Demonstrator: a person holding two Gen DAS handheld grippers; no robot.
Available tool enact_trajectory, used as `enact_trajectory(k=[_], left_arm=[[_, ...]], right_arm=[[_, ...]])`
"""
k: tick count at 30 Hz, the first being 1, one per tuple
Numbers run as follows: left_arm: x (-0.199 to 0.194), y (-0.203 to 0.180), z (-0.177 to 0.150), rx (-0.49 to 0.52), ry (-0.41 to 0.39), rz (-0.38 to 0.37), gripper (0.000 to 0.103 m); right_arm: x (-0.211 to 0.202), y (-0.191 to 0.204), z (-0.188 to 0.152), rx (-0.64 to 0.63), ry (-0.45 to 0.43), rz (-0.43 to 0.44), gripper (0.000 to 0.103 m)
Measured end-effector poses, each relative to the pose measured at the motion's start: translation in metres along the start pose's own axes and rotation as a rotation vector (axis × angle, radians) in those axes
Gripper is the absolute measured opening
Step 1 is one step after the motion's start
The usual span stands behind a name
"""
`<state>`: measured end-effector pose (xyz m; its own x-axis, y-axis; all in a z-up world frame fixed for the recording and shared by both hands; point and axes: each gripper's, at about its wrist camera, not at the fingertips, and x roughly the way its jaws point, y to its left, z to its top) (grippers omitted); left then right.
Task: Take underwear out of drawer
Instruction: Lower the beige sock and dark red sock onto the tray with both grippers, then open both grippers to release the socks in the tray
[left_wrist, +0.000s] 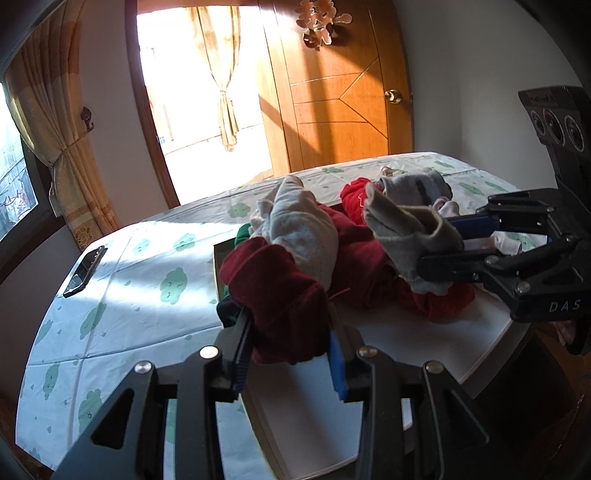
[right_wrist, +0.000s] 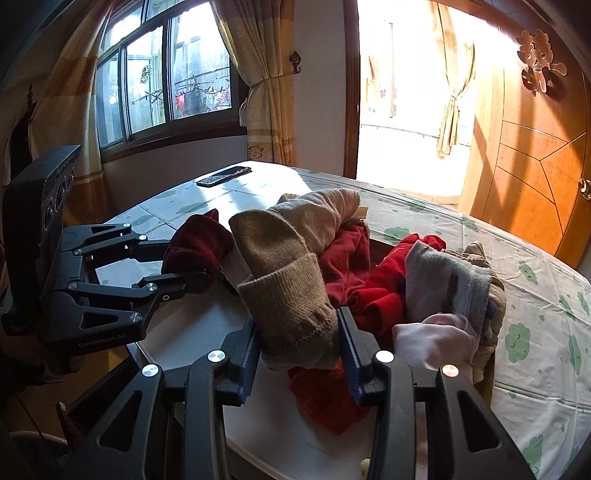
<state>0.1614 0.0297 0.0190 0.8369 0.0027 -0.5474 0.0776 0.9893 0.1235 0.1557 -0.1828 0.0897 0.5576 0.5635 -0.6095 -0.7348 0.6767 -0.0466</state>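
Left wrist: drawer (left_wrist: 491, 332) edge overhangs bed (left_wrist: 147, 266).

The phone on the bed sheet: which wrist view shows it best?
The left wrist view. There the phone lies near the camera on the sunlit sheet, its dark face and outline unobstructed. In the right wrist view the phone lies farther off, a thin foreshortened dark sliver near the sheet's far edge, with little detail.

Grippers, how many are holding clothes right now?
2. The left gripper has its jaws shut on the dark red garment; the right gripper has its jaws shut on the tan garment. None appear hidden.
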Motion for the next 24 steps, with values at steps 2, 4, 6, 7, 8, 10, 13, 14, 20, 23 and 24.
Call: enact_trajectory(k=[2,4,6,7,8,10,13,14,20,23,24], left_arm=[[0.002,0.001,0.000,-0.002,0.006,-0.002,0.034],[0.003,0.001,-0.001,0.000,0.012,-0.003,0.034],[0.004,0.001,-0.002,0.005,0.018,-0.005,0.034],[0.004,0.002,-0.003,0.006,0.020,-0.004,0.034],[0.005,0.003,-0.005,0.004,0.024,-0.005,0.034],[0.008,0.006,-0.008,-0.002,0.034,-0.006,0.034],[0.012,0.008,-0.011,-0.013,0.048,-0.011,0.034],[0.013,0.008,-0.012,-0.014,0.051,-0.011,0.034],[0.022,0.007,-0.020,-0.003,0.084,-0.018,0.035],[0.026,0.006,-0.023,-0.003,0.093,-0.019,0.037],[0.026,0.006,-0.024,-0.001,0.092,-0.016,0.038]], right_arm=[[0.005,0.001,0.001,-0.008,0.010,0.001,0.042],[0.009,0.004,0.001,-0.014,0.022,0.002,0.042],[0.013,0.005,0.002,-0.017,0.030,0.003,0.042],[0.014,0.006,0.002,-0.019,0.034,0.004,0.042],[0.015,0.008,0.003,-0.023,0.036,0.003,0.042],[0.017,0.010,0.004,-0.034,0.042,0.001,0.042],[0.022,0.015,0.004,-0.055,0.059,-0.007,0.042],[0.023,0.016,0.003,-0.060,0.063,-0.008,0.042],[0.036,0.030,0.000,-0.133,0.124,-0.042,0.043],[0.043,0.034,-0.004,-0.147,0.164,-0.038,0.044],[0.046,0.036,-0.005,-0.152,0.183,-0.032,0.044]])
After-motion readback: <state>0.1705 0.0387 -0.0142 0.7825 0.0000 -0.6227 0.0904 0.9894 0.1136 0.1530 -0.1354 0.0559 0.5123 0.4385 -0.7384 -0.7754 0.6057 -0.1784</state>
